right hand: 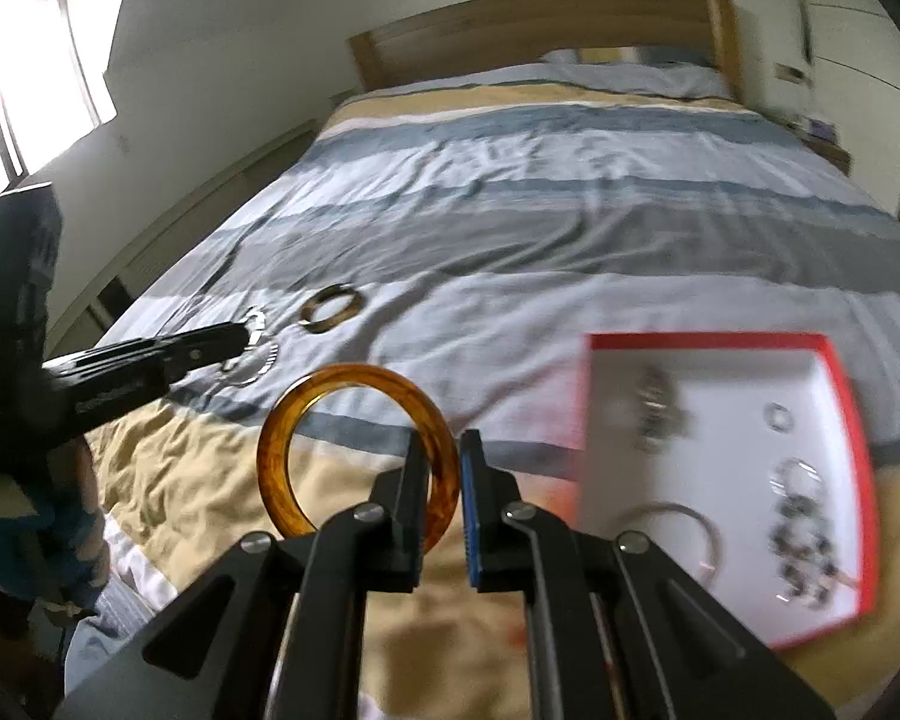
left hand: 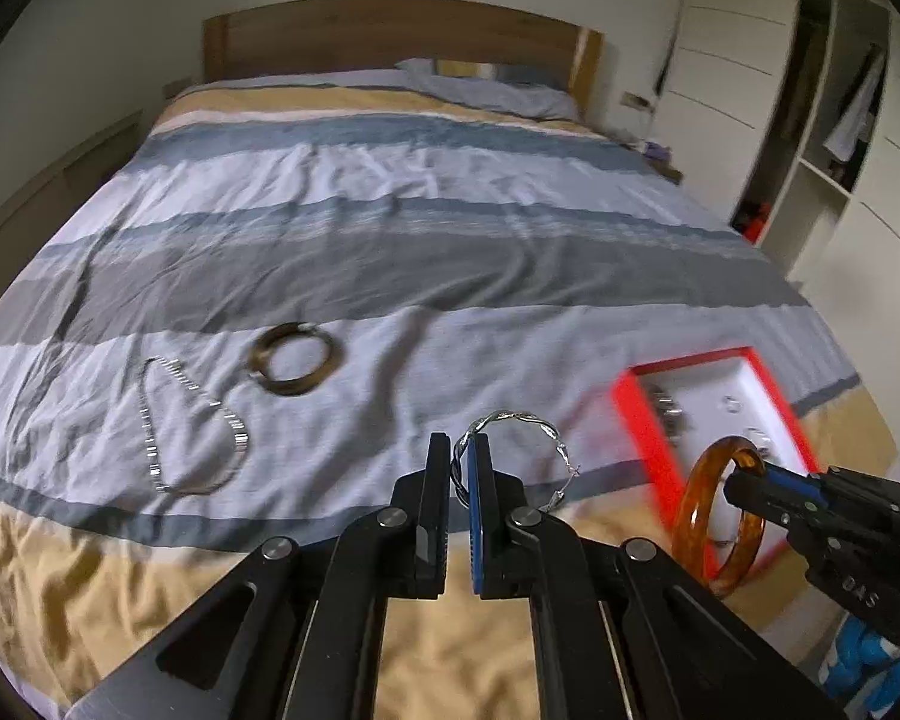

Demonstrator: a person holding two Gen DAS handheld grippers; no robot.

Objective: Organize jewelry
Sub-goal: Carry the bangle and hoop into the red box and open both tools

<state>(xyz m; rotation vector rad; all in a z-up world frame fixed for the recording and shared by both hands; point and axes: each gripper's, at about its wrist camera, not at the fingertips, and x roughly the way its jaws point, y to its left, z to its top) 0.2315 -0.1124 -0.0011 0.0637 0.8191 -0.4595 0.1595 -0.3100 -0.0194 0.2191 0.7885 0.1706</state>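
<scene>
My left gripper (left hand: 463, 450) is shut on a twisted silver bangle (left hand: 528, 426) and holds it above the striped bedspread. My right gripper (right hand: 447, 450) is shut on an amber bangle (right hand: 306, 414), held upright; it also shows in the left wrist view (left hand: 693, 516). A red-rimmed white tray (right hand: 840, 372) lies on the bed at the right and holds several rings and bracelets. A dark brown bangle (left hand: 330, 360) and a silver chain necklace (left hand: 150, 450) lie on the bed to the left.
The bed (left hand: 450, 240) has a wooden headboard (left hand: 390, 30) and a pillow (left hand: 486, 87) at the far end. A white wardrobe with open shelves (left hand: 834, 138) stands on the right. A window (right hand: 36, 60) is at the left.
</scene>
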